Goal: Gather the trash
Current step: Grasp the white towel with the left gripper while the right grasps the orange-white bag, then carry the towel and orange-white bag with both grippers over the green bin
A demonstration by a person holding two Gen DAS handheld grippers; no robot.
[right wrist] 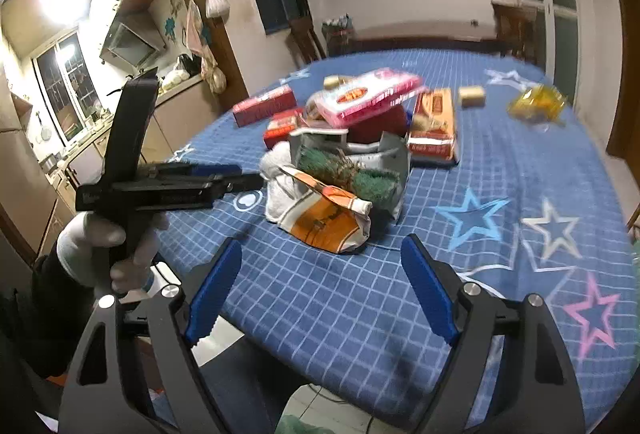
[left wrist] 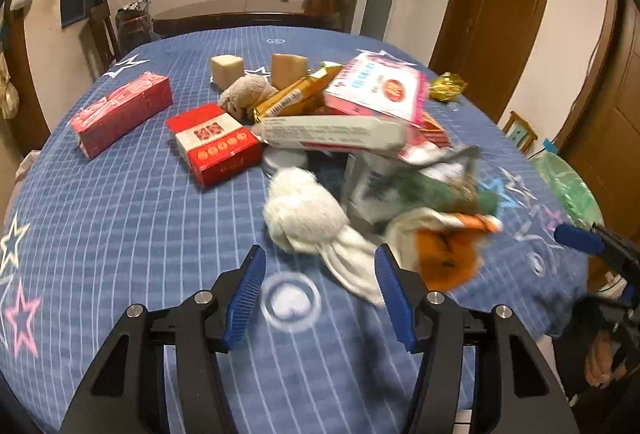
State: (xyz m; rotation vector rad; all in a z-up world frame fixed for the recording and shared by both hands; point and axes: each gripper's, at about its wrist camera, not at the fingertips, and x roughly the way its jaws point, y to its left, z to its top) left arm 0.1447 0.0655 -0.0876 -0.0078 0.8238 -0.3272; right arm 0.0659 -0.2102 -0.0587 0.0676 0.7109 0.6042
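Setting: kitchen-side room, with a round table (left wrist: 120, 201) covered by a blue checked cloth printed with stars; a heap of litter is piled near its middle.

Left gripper (left wrist: 320, 294): blue pads are spread wide and nothing is held; it is poised low over the cloth at the near side of the heap.

Right gripper (right wrist: 322, 290): pads are likewise spread and empty; it is held just off the table edge, facing the heap.

Nearest trash: a crumpled white tissue wad (left wrist: 308, 213) is seen just ahead of the left pads, its tail reaching almost between them; an orange-and-white wrapper (right wrist: 326, 224) lies touching it, directly ahead of the right gripper.

Handling, tissue: judged very light, soft and compressible; a pinch across the bunched middle should be enough.

Handling, wrapper: judged thin, crinkly and possibly slippery; the folded upper edge is probably the best hold.

Behind: a pink packet (left wrist: 376, 89) is propped on top of the heap, apparently loosely, and could slide if the pile is nudged.

Apart: two red boxes (left wrist: 120, 113) and a gold foil wrapper (left wrist: 446, 85) lie clear of the heap.

Motion blur: fine detail of the heap cannot be made out.
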